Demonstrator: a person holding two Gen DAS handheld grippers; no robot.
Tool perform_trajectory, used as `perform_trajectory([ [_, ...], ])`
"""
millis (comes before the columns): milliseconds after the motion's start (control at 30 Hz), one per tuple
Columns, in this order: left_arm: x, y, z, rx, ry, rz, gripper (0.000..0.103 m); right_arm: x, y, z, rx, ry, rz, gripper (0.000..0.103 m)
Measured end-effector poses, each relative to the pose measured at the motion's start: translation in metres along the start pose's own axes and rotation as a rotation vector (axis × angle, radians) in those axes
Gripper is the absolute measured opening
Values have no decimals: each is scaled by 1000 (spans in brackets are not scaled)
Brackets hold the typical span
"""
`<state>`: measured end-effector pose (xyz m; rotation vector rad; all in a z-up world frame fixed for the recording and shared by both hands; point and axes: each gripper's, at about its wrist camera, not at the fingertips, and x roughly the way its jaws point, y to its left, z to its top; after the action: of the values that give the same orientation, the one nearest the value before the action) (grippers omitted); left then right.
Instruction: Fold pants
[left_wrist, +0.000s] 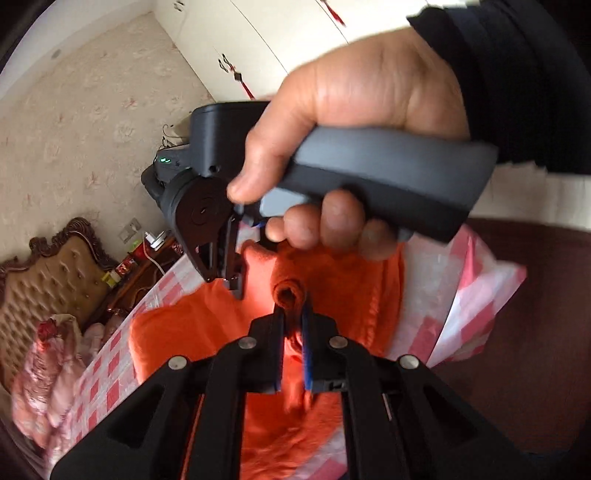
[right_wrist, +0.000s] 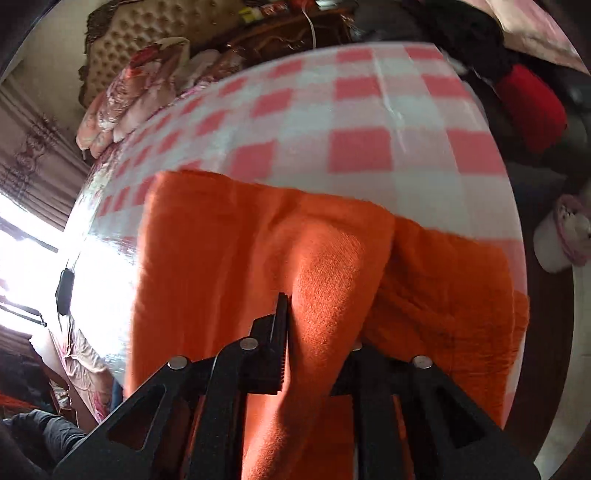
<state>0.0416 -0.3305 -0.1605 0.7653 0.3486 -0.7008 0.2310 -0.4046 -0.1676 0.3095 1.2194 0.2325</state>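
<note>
The orange pants (right_wrist: 229, 266) lie across the near edge of the checked table (right_wrist: 369, 122). The left gripper (left_wrist: 293, 325) is narrow, pinching a rolled fold of the pants. The right gripper (right_wrist: 317, 325) is also clamped on a raised fold, one finger hidden by the cloth.

A tufted tan headboard (left_wrist: 48, 280) with a carved dark frame stands against floral wallpaper (left_wrist: 92, 122). Beside the headboard, a dark wooden nightstand (left_wrist: 147, 273) holds cans. White wardrobe doors (left_wrist: 258, 40) adjoin the wallpaper. Left of the headboard, a window (right_wrist: 22, 251) glares bright.
</note>
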Motion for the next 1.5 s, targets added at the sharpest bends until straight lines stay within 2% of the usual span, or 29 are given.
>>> perform_trajectory([
  [67, -2, -13, -4, 34, 2, 37, 28, 5, -16, -6, 35, -15, 97, 30],
  [100, -3, -14, -4, 43, -3, 61, 45, 4, -21, -7, 47, -22, 144, 41],
  [133, -4, -14, -5, 45, -4, 81, 50, 3, -26, -8, 57, -35, 198, 56],
  [200, -3, -15, -10, 54, 14, 88, 50, 0, -29, -9, 54, -63, 239, 68],
  [367, -5, -30, -12, 89, 20, 80, 46, -1, -29, -9, 33, -84, 237, 68],
  [400, -2, -32, -10, 91, 26, 77, 39, -2, -29, -7, 33, -88, 235, 68],
  [433, -1, -36, -9, 88, 33, 70, 27, -4, -29, -7, 29, -91, 227, 66],
  [467, 0, -40, -7, 85, 41, 69, 21, -4, -28, -6, 18, -96, 215, 63],
  [500, 3, -38, -6, 77, 53, 64, 11, -9, -28, -9, 9, -99, 203, 51],
  [600, 3, -34, -2, 60, 53, 57, 8, -16, -29, -14, -5, -100, 160, 10],
  [800, -15, -21, 34, 75, -22, 86, 8, -52, -24, -10, -38, -158, 155, 7],
  [967, -15, -28, 61, 112, -75, 60, 8, -87, -28, -9, -60, -213, 109, 7],
  [1067, -6, -45, 68, 139, -78, 26, 8, -89, -44, -13, -49, -217, 40, 7],
  [1167, 12, -63, 66, 147, -27, -23, 8, -75, -65, -18, -36, -197, -5, 8],
  [1200, 17, -68, 63, 144, -7, -50, 12, -63, -72, -20, -41, -178, -54, 14],
  [1267, 13, -66, 60, 105, 0, -119, 17, -51, -77, -24, -50, -182, -112, 19],
  [1300, 3, -56, 61, 63, -9, -145, 21, -54, -77, -27, -58, -213, -110, 34],
  [1333, -9, -40, 60, 0, -17, -164, 30, -59, -77, -31, -58, -245, -147, 58],
  [1367, -21, -18, 58, -91, -15, -185, 35, -64, -75, -35, -49, -279, -221, 66],
  [1400, -30, 3, 53, -180, -9, -197, 44, -68, -75, -38, -44, -311, -269, 67],
  [1433, -39, 30, 44, -300, 1, -197, 53, -71, -74, -45, -42, -325, -280, 67],
  [1500, -50, 78, 14, -518, 42, -166, 57, -70, -72, -53, -45, -310, -262, 67],
])
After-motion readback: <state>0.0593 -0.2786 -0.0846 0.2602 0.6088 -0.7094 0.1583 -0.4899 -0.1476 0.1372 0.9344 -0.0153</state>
